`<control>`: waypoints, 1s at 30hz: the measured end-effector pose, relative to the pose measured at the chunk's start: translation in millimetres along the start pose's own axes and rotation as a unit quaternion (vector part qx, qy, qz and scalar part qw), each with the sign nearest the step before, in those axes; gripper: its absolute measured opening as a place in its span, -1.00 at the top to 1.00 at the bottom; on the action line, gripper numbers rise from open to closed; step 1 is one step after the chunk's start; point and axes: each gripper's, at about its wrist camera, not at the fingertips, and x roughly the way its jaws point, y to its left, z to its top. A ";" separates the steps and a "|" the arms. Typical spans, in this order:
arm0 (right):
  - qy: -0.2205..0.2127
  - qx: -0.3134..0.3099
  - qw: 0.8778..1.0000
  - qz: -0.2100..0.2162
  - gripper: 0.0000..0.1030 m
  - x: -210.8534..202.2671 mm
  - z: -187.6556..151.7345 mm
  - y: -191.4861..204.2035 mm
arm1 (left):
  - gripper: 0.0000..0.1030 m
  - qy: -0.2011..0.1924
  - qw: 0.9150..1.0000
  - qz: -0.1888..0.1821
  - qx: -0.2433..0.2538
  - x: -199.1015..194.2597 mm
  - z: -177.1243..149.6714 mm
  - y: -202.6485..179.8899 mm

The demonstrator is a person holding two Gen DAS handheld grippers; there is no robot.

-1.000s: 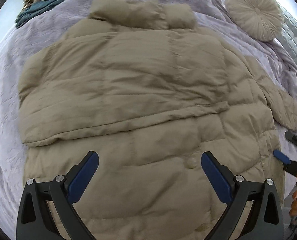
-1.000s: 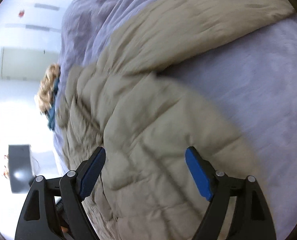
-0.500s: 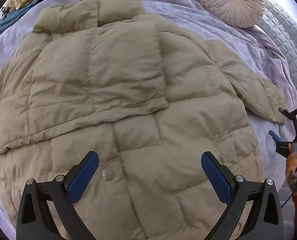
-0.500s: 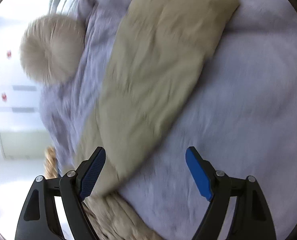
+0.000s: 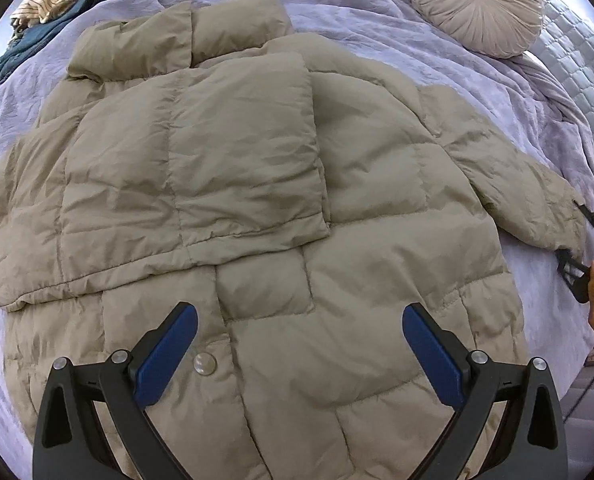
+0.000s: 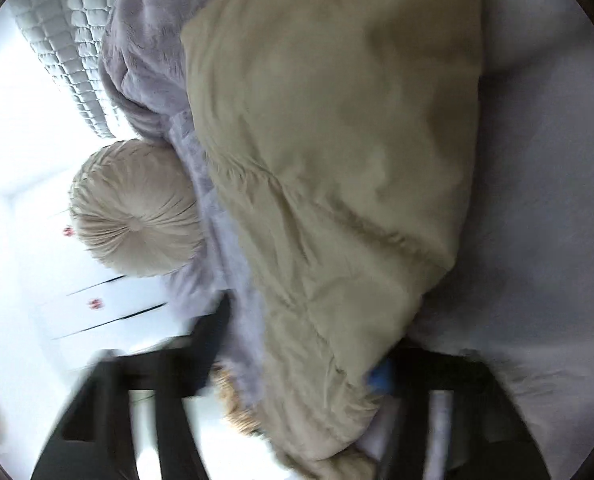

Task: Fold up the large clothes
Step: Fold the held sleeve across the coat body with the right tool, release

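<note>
The beige puffer jacket lies spread flat on the bed, collar toward the far side, so its panels can be turned inward one at a time. One sleeve already lies folded across the chest, its cuff edge near the middle of the body; this narrows that side before the hem is brought up. The other sleeve reaches out over the lilac bedcover toward the right edge of the left wrist view, and there the right tongs have just been closing on its cuff: in the right wrist view the cuff fills the gap between the jaws (blur hides the pads, but the fabric looks pinched), so I judge them clenched on it, ready to carry this sleeve across as well. The left tongs hang released above the lower front, near a snap button, grasping nothing, probably waiting to steady the body. A round cushion and other clothes lie clear of the fold.
</note>
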 end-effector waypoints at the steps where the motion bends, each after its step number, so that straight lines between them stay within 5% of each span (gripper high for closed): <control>1: 0.010 -0.008 1.000 0.000 0.59 3.9 -2.3 2.9 | -0.99 0.001 1.000 0.002 -0.001 0.5 0.3 0.3; 2: 0.013 -0.021 1.000 -0.005 0.81 5.9 -4.4 8.3 | -0.99 0.001 1.000 0.002 -0.002 0.9 -0.1 0.6; 8: 0.041 -0.108 0.993 0.017 0.82 13.5 -19.8 58.7 | -0.99 0.001 1.000 0.009 -0.016 0.2 -4.5 12.7; 14: 0.090 -0.255 0.963 0.011 0.82 32.7 -76.1 134.0 | -0.99 -0.016 0.999 0.019 -0.033 -9.2 -5.5 35.7; 19: 0.150 -0.378 0.913 -0.001 0.82 72.7 -161.3 181.6 | -0.99 -0.025 0.997 0.024 -0.062 -16.7 -8.4 62.2; 24: 0.231 -0.498 0.836 -0.014 0.82 124.5 -277.6 195.9 | -0.99 -0.041 0.995 0.037 -0.080 -26.6 -18.3 94.1; 28: 0.292 -0.569 0.767 -0.052 0.82 167.9 -367.6 169.7 | -0.99 -0.050 0.992 0.047 -0.102 -32.3 -26.4 118.0; 30: 0.320 -0.578 0.746 -0.079 0.82 195.8 -401.5 148.2 | -0.99 -0.054 0.991 0.049 -0.116 -34.5 -29.3 130.6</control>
